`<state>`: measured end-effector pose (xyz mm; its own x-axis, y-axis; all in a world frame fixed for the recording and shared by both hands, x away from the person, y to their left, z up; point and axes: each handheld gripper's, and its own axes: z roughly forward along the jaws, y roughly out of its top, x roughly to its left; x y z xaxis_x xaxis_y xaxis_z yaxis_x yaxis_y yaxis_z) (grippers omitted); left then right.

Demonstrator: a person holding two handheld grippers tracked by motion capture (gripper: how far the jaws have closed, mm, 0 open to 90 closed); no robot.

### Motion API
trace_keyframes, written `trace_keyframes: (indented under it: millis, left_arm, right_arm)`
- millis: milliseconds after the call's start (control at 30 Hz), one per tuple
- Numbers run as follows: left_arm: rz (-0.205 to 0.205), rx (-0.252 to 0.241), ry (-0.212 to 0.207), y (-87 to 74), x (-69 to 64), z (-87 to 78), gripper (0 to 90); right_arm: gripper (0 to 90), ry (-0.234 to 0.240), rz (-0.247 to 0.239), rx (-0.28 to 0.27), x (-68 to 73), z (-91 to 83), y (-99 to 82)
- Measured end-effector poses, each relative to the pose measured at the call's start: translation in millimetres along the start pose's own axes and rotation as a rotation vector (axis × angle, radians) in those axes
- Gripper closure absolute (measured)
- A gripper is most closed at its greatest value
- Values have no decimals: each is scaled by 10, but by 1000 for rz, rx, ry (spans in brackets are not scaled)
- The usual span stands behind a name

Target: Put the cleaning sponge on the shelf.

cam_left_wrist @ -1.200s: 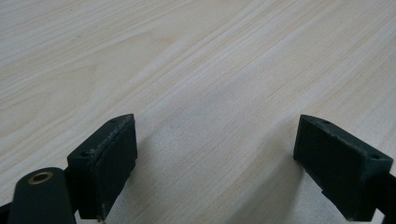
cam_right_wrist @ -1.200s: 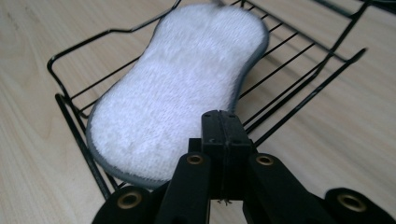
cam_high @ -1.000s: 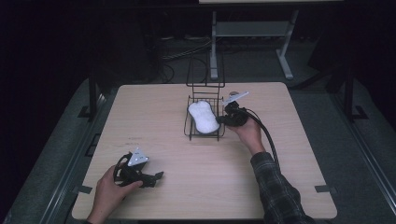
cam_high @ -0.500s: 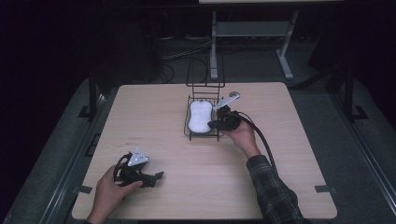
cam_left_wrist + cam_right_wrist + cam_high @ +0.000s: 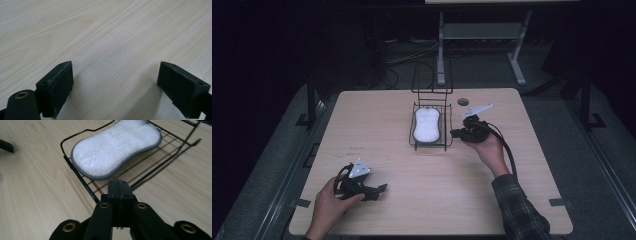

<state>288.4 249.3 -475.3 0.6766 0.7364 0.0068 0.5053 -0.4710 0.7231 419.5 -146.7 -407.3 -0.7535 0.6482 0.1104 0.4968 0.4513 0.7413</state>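
Nearest the person, the left hand-held gripper point(image 5: 379, 189) lay on the pale wood-grain table point(image 5: 377, 125) at its near left corner, held by the left hand point(image 5: 329, 205). Its jaws stood wide apart with nothing but bare table between them.

Farther in, at mid-table on the right, the right hand-held gripper point(image 5: 454, 133) was held by the right hand point(image 5: 488, 150) just beside the near right corner of the black wire basket point(image 5: 447, 127). Its jaws were pressed flat together with nothing between them.

The white peanut-shaped sponge pad with the grey edge point(image 5: 116, 148) lay flat inside the basket, apart from either gripper.

Judgement: the pad appeared to be already placed in the basket, and the step in hand was the right gripper standing clear of the rim. If the pad was to be handled again, the next move would call for opening the jaws and coming in over the wire rim without snagging it.

Count: two hand-held grippers, one wire basket, one sponge pad, one table. Beyond the table's far edge stood a pale metal stand point(image 5: 442, 45) in shadow.
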Motion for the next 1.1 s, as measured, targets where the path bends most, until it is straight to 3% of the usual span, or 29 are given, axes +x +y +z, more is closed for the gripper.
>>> trace_keyframes:
  millis: [167, 300, 433, 700, 733, 933, 1100]
  left_arm:
    - [0, 0, 0, 1, 0, 1, 126]
    - [-1, 0, 1, 1, 0, 2, 126]
    - [-1, 0, 1, 1, -1, 2, 126]
    - [-1, -1, 1, 1, 0, 2, 126]
    - [-1, -3, 1, 0, 0, 3, 126]
    - [0, 0, 1, 0, 0, 2, 126]
    - [3, 0, 2, 1, 2, 2, 126]
  right_arm:
    - [712, -3, 40, -5, -28, -141, -129]
    - [511, -31, 59, -6, -18, -269, -295]
    - [391, -67, 60, -1, -1, -367, -469]
    - [285, -129, 100, -23, 60, -637, -898]
    - [235, -137, 106, -27, 96, -697, -991]
    - [156, -166, 116, -14, 176, -806, -1213]
    - [109, -186, 162, -8, 206, -888, -1453]
